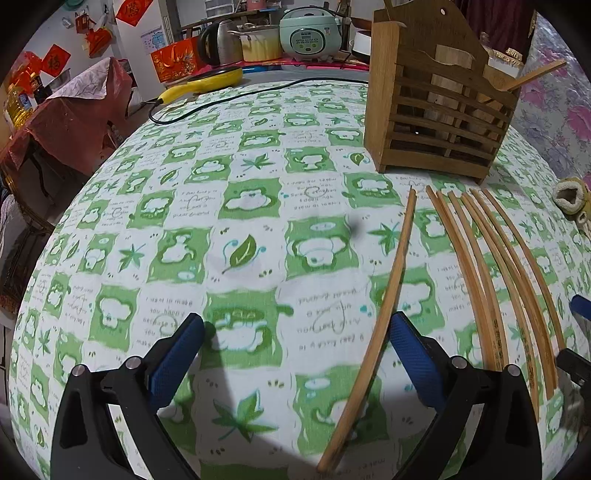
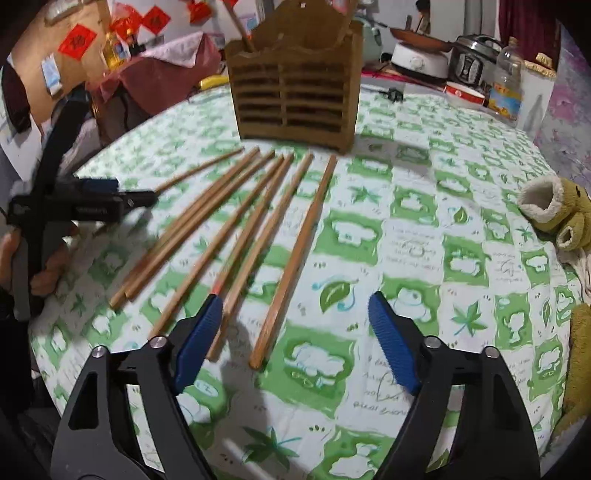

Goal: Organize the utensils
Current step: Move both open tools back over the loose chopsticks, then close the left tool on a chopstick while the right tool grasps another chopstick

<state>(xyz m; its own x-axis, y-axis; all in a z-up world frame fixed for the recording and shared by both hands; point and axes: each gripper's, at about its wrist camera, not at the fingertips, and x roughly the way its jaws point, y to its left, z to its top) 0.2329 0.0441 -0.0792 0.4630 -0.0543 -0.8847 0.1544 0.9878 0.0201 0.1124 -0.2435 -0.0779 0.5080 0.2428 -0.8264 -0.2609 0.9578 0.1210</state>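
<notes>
Several wooden chopsticks [image 2: 236,236] lie fanned out on the green-and-white tablecloth in front of a slatted wooden utensil holder [image 2: 293,99]; one chopstick [image 2: 242,26] stands in the holder. In the left wrist view the holder [image 1: 439,110] is at upper right and the chopsticks [image 1: 491,273] lie at right. My left gripper [image 1: 297,334] is open and empty; one chopstick [image 1: 380,295] lies just inside its right finger. My right gripper [image 2: 295,314] is open and empty, low over the near ends of the rightmost chopsticks. The left gripper [image 2: 85,206] also shows at the left of the right wrist view.
A black cable [image 1: 236,98] and a yellow appliance [image 1: 207,83] lie at the table's far side, with a kettle and rice cooker [image 1: 310,33] behind. Small plush slippers [image 2: 557,214] sit at the right edge. A bottle [image 2: 508,85], bowl and cookers stand far right.
</notes>
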